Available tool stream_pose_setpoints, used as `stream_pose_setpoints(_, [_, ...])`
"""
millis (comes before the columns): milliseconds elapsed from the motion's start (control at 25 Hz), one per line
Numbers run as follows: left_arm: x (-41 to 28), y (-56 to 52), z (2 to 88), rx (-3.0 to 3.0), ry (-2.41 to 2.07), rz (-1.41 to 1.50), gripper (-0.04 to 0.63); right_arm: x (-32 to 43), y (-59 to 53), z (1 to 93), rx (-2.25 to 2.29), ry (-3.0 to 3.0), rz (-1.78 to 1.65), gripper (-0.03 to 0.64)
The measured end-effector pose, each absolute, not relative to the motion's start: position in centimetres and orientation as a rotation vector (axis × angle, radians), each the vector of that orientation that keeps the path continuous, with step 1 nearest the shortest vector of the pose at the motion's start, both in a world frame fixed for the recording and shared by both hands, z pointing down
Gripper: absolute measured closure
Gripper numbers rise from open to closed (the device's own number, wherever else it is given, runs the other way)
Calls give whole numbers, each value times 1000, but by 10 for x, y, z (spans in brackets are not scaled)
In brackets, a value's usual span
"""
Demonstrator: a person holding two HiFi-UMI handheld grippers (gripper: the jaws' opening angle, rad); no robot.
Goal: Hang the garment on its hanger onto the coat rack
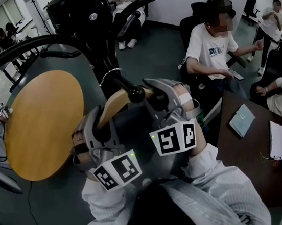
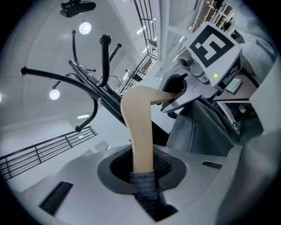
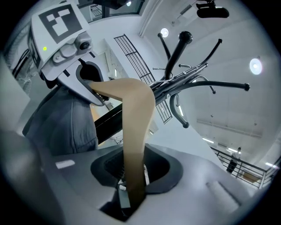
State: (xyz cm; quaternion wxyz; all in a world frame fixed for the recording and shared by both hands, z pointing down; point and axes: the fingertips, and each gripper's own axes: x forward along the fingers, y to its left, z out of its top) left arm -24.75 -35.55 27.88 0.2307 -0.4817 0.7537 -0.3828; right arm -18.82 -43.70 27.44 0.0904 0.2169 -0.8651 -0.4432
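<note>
A pale wooden hanger [image 1: 110, 105] carries a grey garment [image 1: 138, 130] just below the black coat rack [image 1: 87, 18]. Its wire hook [image 1: 109, 77] sits at the base of a ball-tipped rack arm [image 1: 137, 93]; whether it rests on the arm I cannot tell. My left gripper [image 2: 142, 176] is shut on one hanger arm [image 2: 138, 132], with grey fabric pinched in. My right gripper [image 3: 131, 184] has the other arm [image 3: 134, 132] between its jaws, and thin light slivers show beside the wood. Each gripper view shows the opposite gripper on the far arm, with the garment [image 2: 197, 127] hanging below.
A round wooden table [image 1: 44, 122] stands at the left below the rack. Seated people [image 1: 209, 44] and a dark desk [image 1: 248, 146] with a notebook and papers fill the right side. More curved rack arms [image 1: 14, 51] spread out overhead.
</note>
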Motion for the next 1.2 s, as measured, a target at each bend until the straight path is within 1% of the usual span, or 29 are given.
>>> stream_pose_setpoints(120, [-239, -348, 279, -1328, 2050, -1046, 538, -180, -429, 277, 597, -2588, -1310, 525])
stream_pose_setpoints(280, [-226, -338, 280, -1356, 2044, -1017, 484, -164, -421, 280, 561, -2589, -1336, 495])
stream_pose_setpoints(480, [-211, -324, 279, -1415, 2009, -989, 440, -154, -402, 277, 503, -2618, -1368, 472])
stream_pose_setpoints(760, [-188, -304, 272, -1423, 2008, -906, 434, -128, -376, 274, 478, -2654, -1378, 451])
stream_pose_setpoints(880, [-184, -295, 254, -1451, 2001, -802, 434, -122, -366, 262, 515, -2677, -1368, 451])
stream_pose_setpoints(1080, [-155, -286, 233, -1564, 1988, -495, 435, -99, -357, 254, 633, -2768, -1249, 456])
stream_pose_setpoints(1160, [-148, -284, 229, -1624, 2006, -369, 436, -92, -355, 255, 683, -2796, -1198, 483])
stream_pose_setpoints(1200, [-145, -283, 229, -1660, 2026, -308, 437, -88, -354, 255, 714, -2808, -1177, 512])
